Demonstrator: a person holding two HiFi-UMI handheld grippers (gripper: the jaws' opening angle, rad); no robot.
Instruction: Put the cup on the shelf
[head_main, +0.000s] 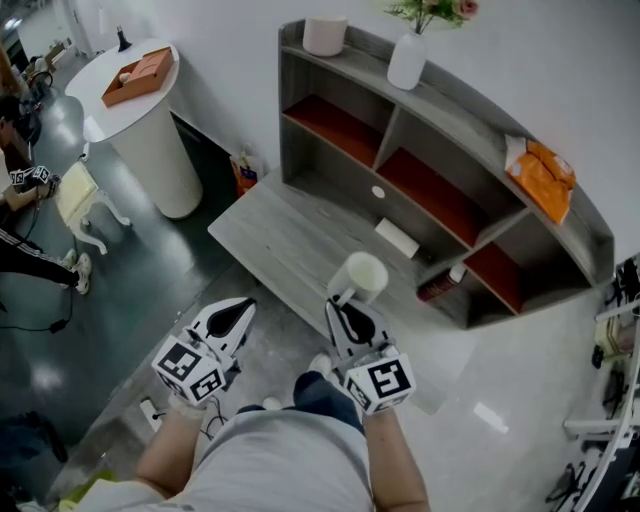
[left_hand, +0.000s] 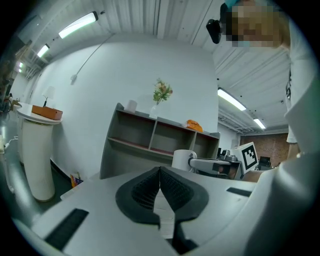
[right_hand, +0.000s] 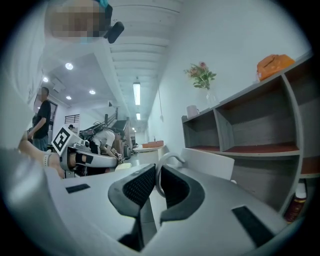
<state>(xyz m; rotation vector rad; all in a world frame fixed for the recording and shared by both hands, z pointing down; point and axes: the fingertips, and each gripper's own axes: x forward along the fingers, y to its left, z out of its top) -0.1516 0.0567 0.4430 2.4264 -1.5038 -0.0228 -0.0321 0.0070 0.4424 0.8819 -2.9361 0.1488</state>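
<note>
Pinching the thin handle of the white cup (head_main: 362, 275), the right claw (head_main: 345, 305) holds it over the low grey tabletop (head_main: 280, 235), in front of the grey shelf (head_main: 470, 110) and not on it. The left claw (head_main: 238, 308) is pressed together with nothing in it, near the right one. A white vase (head_main: 406, 62) stands on top of the shelf

Smooth, faintly glossy white ceramic-looking cup (head_main: 362, 275). Curved grey shelf unit (head_main: 470, 118): matt wood-grain boards. Right gripper (right_hand: 157, 171) pads (right_hand: 136, 186): black, ribbed, matt. Dark floor (head_main: 130, 290): glossy, reflective.
</note>
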